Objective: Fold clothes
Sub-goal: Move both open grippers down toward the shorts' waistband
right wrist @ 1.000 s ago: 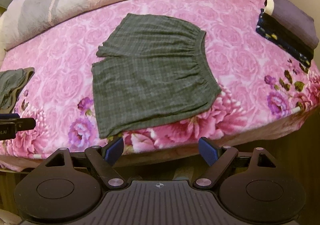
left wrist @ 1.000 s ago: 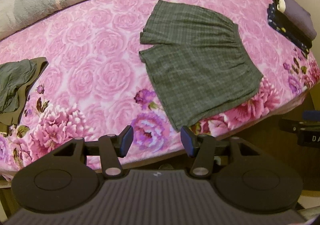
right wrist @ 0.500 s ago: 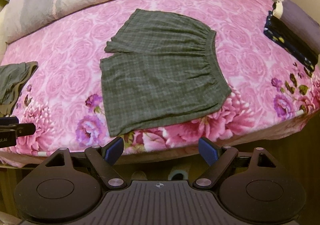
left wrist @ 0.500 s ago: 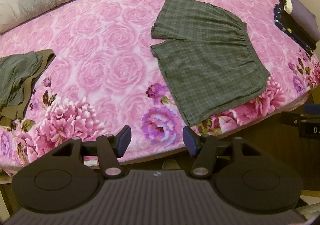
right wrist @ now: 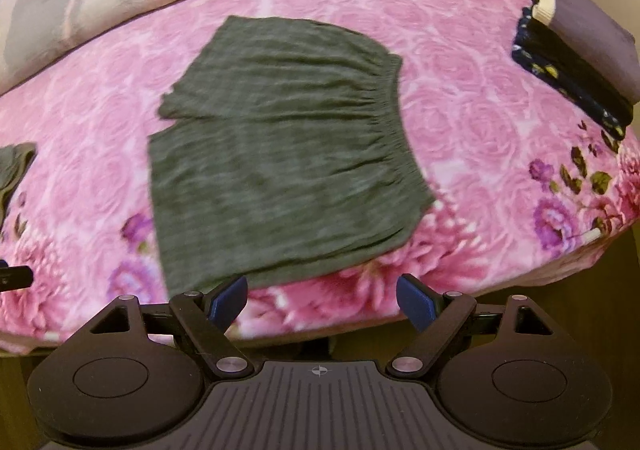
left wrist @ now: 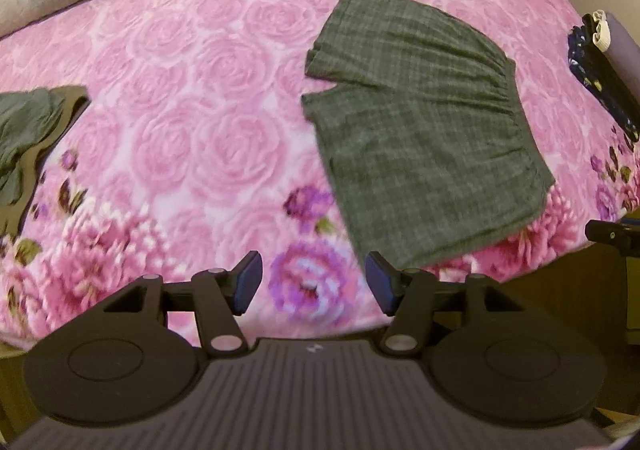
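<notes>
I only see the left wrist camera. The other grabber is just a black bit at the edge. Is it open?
Observer: Yes. The right gripper is open, with nothing between its blue pads.
Operator: Is it near the dark green checked shorts?
Observer: The near hem of the dark green checked shorts shows just above the pad on the picture's left. I cannot tell whether they touch.
Operator: What's the pile at my right edge?
Observer: Folded clothes: a plain purple folded cloth lies on a dark blue flowered folded cloth.
</notes>
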